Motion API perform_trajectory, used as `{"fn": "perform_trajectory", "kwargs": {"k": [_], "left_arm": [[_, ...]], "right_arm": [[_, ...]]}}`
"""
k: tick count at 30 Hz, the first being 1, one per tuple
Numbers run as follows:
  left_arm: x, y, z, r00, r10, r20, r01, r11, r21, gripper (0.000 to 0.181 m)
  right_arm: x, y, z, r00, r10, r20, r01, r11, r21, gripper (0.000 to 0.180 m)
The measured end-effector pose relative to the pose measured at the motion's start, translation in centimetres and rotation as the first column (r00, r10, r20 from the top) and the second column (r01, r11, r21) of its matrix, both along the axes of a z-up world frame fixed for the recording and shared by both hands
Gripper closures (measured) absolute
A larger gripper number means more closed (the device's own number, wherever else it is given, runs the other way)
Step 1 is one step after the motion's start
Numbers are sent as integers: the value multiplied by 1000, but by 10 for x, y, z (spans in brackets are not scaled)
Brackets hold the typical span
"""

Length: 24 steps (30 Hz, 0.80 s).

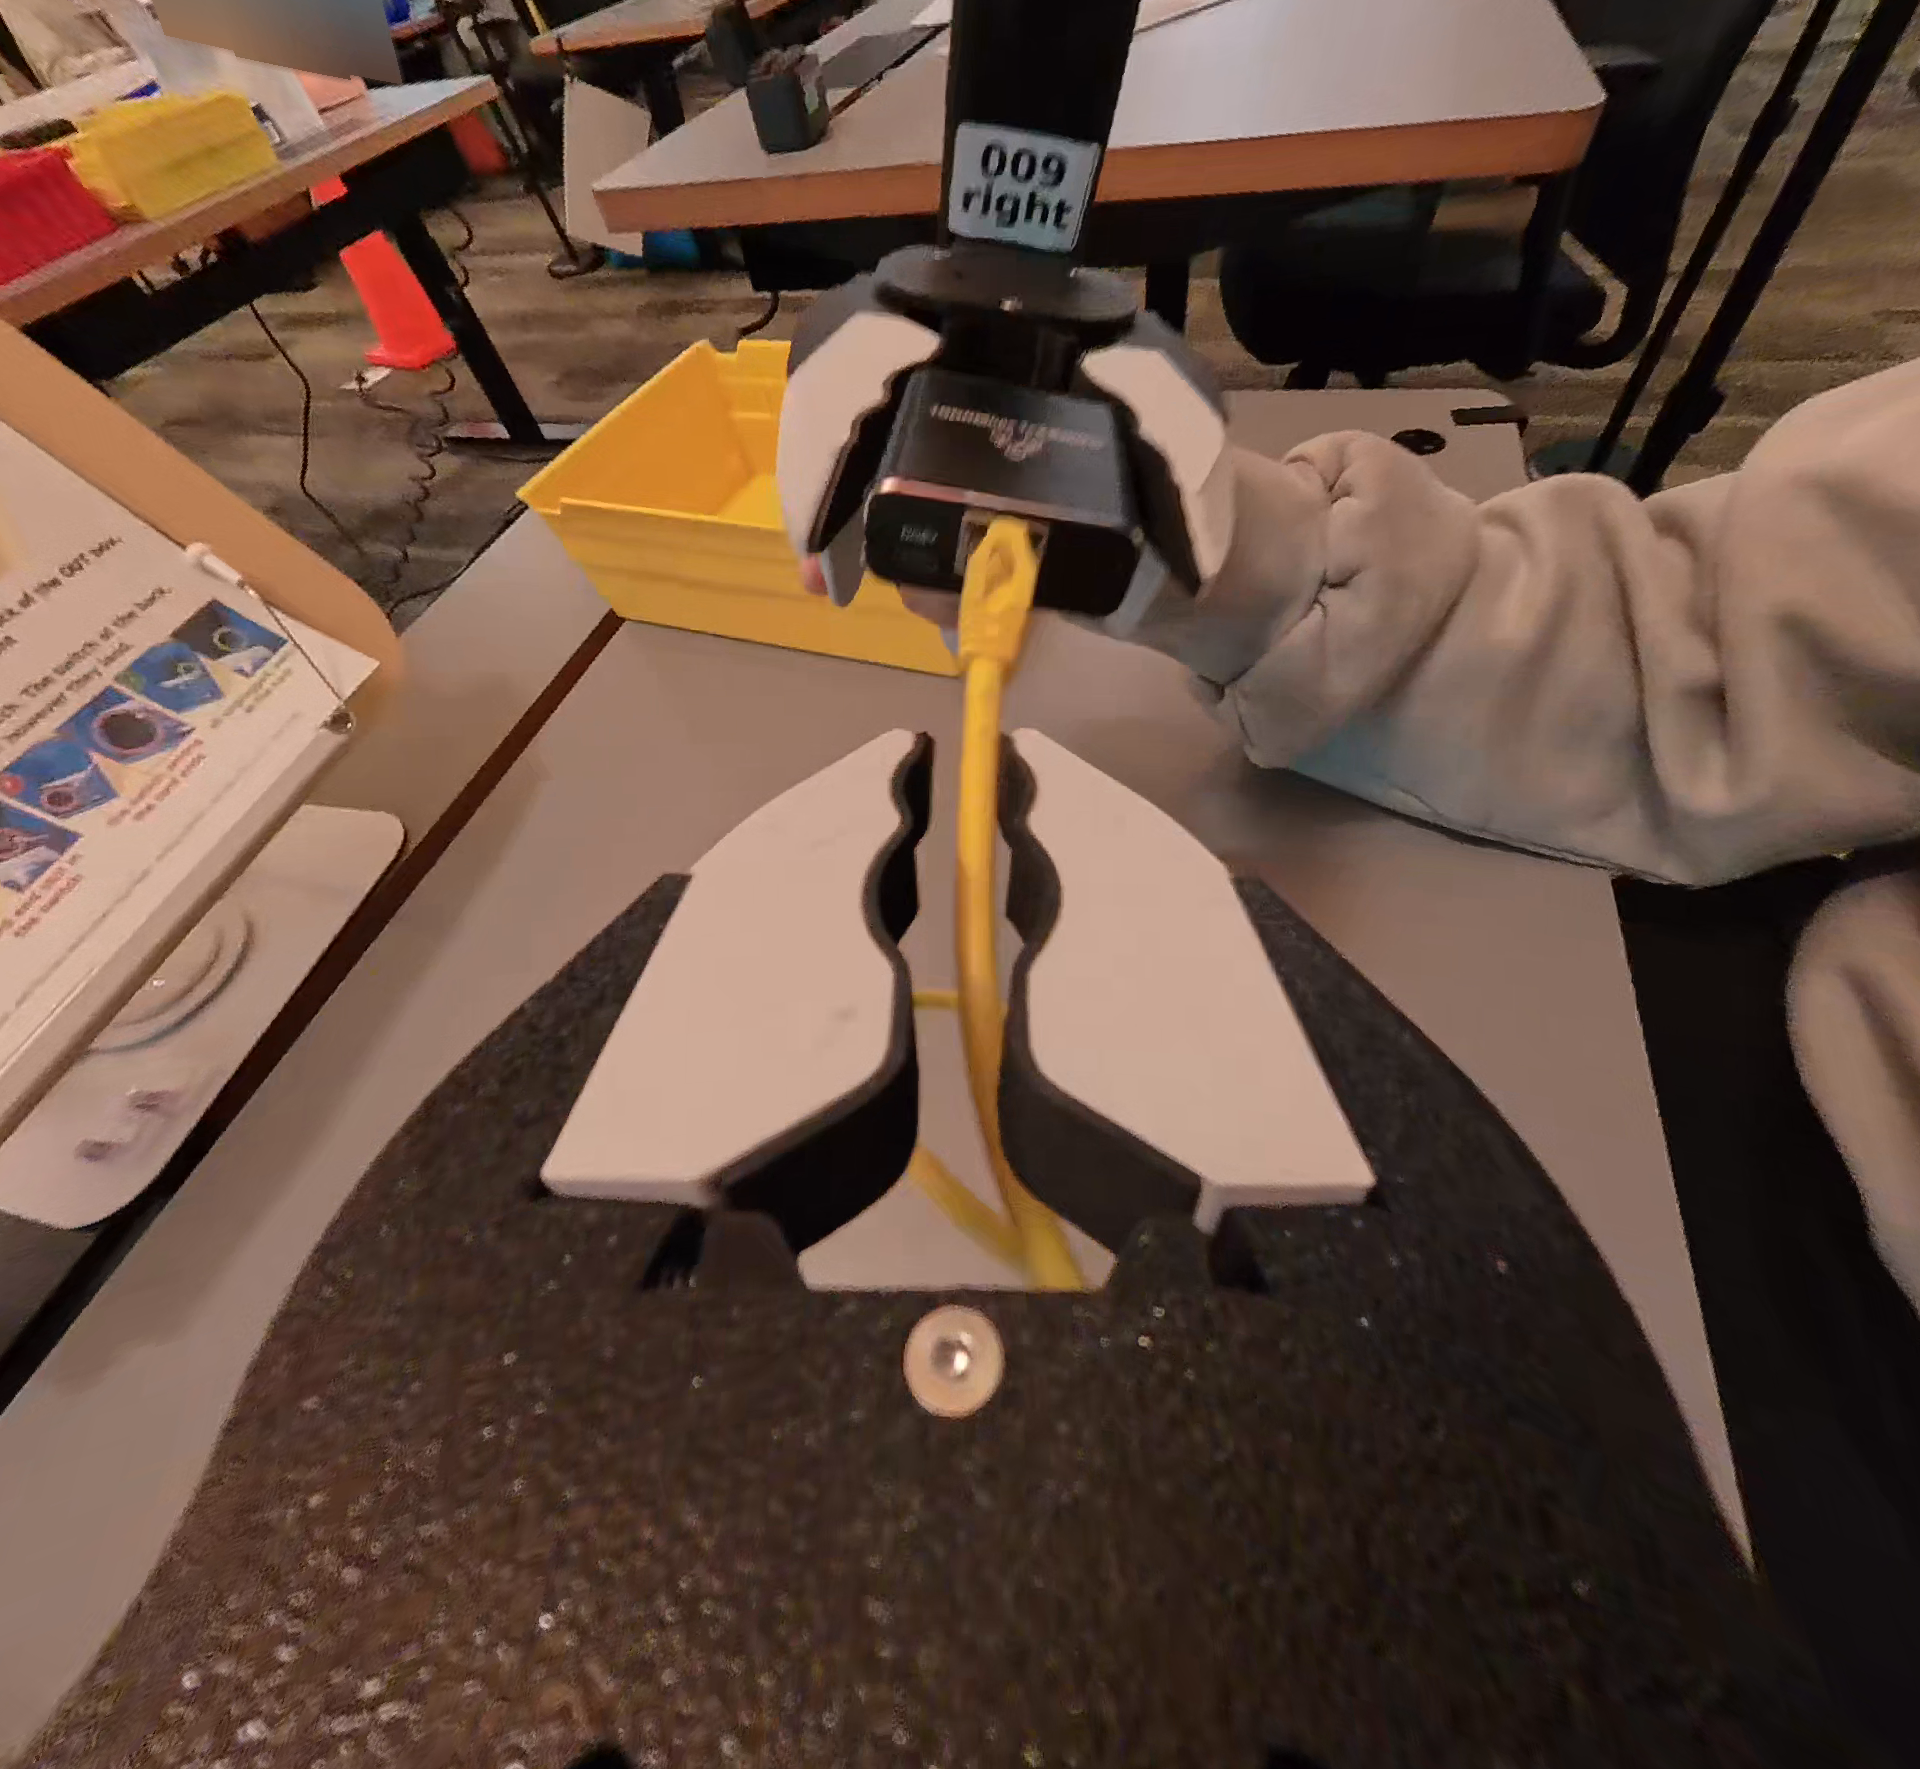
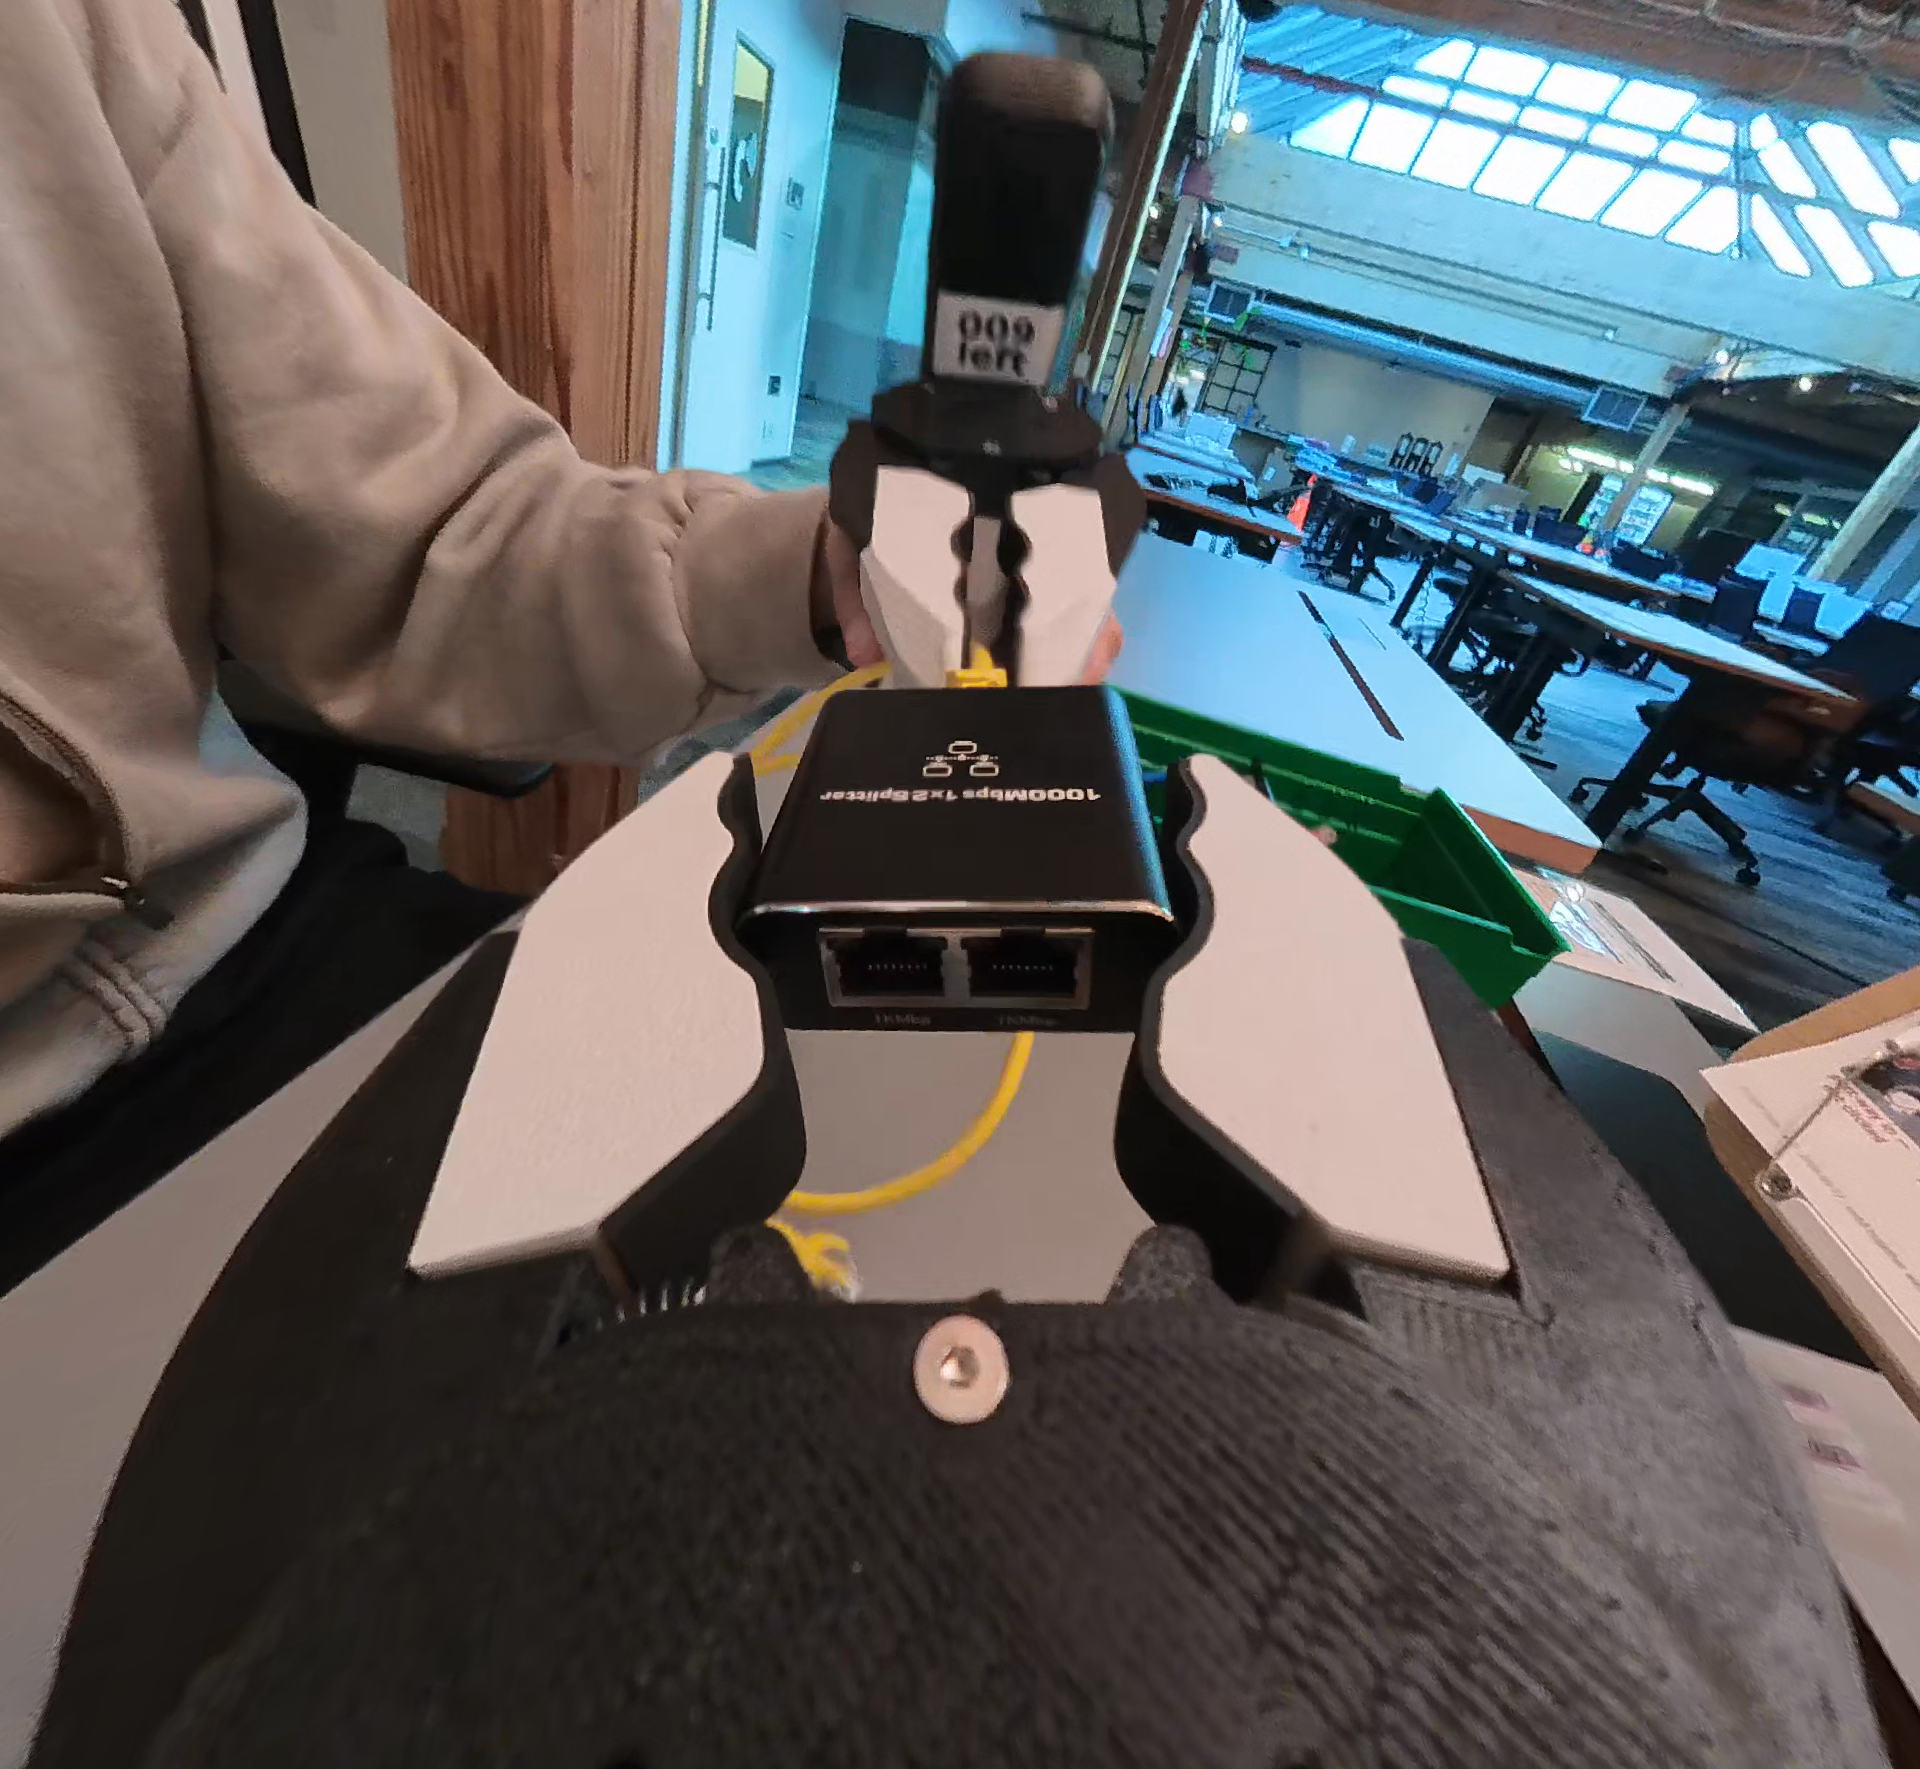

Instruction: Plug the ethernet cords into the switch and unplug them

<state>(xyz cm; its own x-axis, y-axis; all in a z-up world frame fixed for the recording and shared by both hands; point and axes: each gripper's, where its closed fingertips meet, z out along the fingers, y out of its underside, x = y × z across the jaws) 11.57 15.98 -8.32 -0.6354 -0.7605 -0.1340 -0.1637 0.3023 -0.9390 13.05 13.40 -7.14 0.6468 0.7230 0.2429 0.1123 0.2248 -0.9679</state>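
Note:
My right gripper is shut on a small black switch and holds it above the table. Two empty ports face the right wrist camera. In the left wrist view the right gripper holds the switch with its far side toward me. A yellow ethernet cord is plugged into that side by its plug. My left gripper is closed narrowly around the cord a short way behind the plug. In the right wrist view the left gripper shows behind the switch. The cord loops under it, and its free plug lies on the table.
A yellow bin stands on the grey table behind the switch. A green bin stands to the right. A sheet on a clear stand is at the left edge. A person's grey sleeves reach in from the side. The left gripper's tips are roughly 4 centimetres from the right gripper's.

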Motion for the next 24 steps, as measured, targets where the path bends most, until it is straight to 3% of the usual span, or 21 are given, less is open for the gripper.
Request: {"fn": "perform_trajectory", "kwargs": {"k": [2,5,11,17,24], "left_arm": [[3,0,-8,1000,9,-2,-9,1000,25,161],[2,-6,-5,998,-21,59,20,1000,18,174],[0,-13,7,990,-48,135,55,998,-44,172],[1,-16,12,988,-36,147,54,991,-119,165],[7,-13,12,994,14,112,8,981,-193,170]], "right_arm": [[-3,-3,4,1000,13,0,-13,1000,11,104],[-3,-2,2,1000,3,17,-3,1000,2,104],[-4,-3,2,999,33,-11,-32,999,12,104],[-4,-3,2,999,32,-11,-32,999,14,104],[-1,1,0,1000,5,-6,-5,1000,0,104]]}}
